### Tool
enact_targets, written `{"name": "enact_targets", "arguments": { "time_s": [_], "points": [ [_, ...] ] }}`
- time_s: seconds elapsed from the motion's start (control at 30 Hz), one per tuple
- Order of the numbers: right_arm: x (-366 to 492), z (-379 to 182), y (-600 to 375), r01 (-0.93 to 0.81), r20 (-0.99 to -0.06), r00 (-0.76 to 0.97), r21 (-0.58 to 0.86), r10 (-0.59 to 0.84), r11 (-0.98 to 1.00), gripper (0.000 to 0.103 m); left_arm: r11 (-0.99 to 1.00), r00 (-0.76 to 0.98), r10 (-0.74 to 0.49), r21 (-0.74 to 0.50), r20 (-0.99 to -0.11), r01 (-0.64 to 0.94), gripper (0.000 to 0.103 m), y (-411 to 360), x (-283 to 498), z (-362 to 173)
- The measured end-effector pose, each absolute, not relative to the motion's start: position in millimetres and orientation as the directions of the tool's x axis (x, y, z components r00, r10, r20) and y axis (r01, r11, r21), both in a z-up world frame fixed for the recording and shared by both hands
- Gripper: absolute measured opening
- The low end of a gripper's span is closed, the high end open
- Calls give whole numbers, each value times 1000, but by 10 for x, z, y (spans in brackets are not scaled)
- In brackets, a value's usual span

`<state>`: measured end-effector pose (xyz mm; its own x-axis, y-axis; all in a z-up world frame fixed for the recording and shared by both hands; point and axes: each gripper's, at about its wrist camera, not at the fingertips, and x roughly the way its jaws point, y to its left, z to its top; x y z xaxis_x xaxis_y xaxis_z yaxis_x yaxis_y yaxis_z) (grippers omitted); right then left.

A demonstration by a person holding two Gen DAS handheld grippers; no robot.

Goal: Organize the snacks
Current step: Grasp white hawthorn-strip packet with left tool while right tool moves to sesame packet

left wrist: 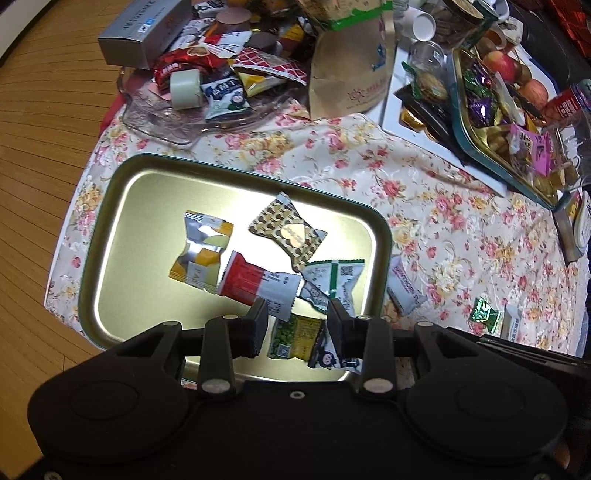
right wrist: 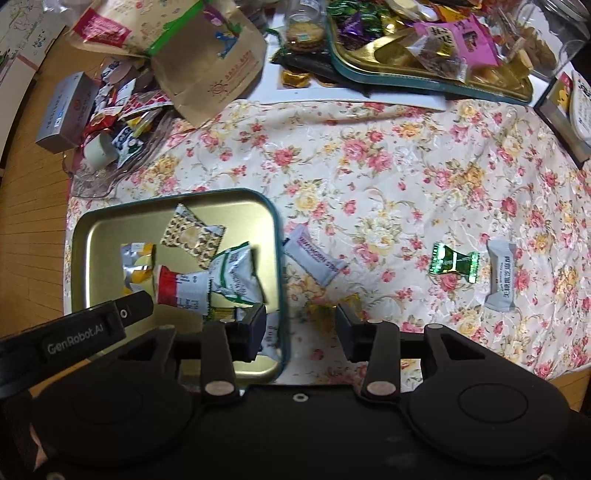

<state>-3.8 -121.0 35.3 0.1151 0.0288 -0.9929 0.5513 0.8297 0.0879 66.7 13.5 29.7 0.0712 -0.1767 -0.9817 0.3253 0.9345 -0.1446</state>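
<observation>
A gold tray with a dark green rim (left wrist: 110, 221) (right wrist: 275, 229) lies on the flowered cloth and holds several wrapped snacks. Among them are a brown heart-patterned packet (left wrist: 288, 230), a red-and-white one (left wrist: 255, 282) and a green-and-yellow one (left wrist: 295, 338). My left gripper (left wrist: 297, 325) hangs open above the tray's near end, over the green-and-yellow packet without pressing on it. My right gripper (right wrist: 301, 325) stands open across the tray's right rim, with a yellow candy (right wrist: 328, 308) on the cloth by its right finger. A grey-white bar (right wrist: 316, 260), a green candy (right wrist: 454, 262) and a grey packet (right wrist: 500, 275) lie loose on the cloth.
A glass dish (left wrist: 162, 122) piled with snacks and a silver box (left wrist: 144, 33) sit at the far left. A brown paper bag (left wrist: 347, 74) leans behind the tray. A second teal-rimmed tin (left wrist: 480, 147) full of sweets stands far right. Wooden surface borders the cloth on the left.
</observation>
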Motion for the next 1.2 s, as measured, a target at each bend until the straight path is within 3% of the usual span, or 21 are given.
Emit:
{"name": "enact_targets", "arguments": {
  "time_s": [0.83, 1.03, 1.2],
  "points": [
    [-960, 105, -2520, 767, -995, 91, 96, 40, 635, 44, 877, 18, -192, -163, -981, 453, 45, -820, 298, 102],
    [-1108, 127, -2661, 787, -994, 101, 107, 45, 607, 44, 898, -7, -259, -244, -966, 365, 45, -1039, 180, -158],
    [-1209, 207, -2762, 798, -991, 124, 127, 46, 589, 44, 937, 52, -223, -200, -973, 287, 45, -1084, 149, -433]
  ]
}}
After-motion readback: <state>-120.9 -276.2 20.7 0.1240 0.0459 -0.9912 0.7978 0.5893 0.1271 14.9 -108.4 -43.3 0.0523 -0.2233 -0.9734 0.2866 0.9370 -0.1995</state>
